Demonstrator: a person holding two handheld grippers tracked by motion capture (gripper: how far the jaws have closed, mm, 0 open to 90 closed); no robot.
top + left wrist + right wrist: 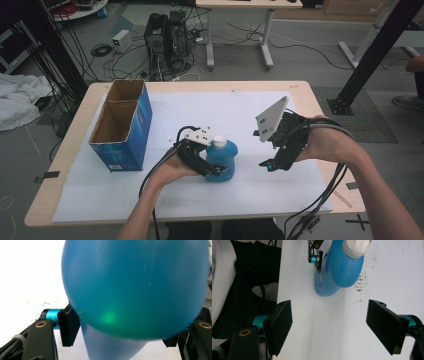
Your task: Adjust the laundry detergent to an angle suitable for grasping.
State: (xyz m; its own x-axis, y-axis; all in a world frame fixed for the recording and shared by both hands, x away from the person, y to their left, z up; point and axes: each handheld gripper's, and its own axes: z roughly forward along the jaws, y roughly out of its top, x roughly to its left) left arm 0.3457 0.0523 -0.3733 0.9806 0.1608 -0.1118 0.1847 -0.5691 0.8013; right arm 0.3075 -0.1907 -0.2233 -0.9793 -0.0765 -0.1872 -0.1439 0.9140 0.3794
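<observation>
Left tongs (pixel 212 169) clenched on blue bottle (pixel 222 159), upright on surface (pixel 250 195). Bottle base cut off in left gripper view, cap out of frame. Right tongs (pixel 270 165) released, hovering just right of bottle. Cardboard box (pixel 122 125) well left.

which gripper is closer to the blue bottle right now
Left. The left gripper has its jaws around the blue bottle, touching its body. The right gripper hovers open off to the bottle's right, apart from it, with bare white mat between.
</observation>
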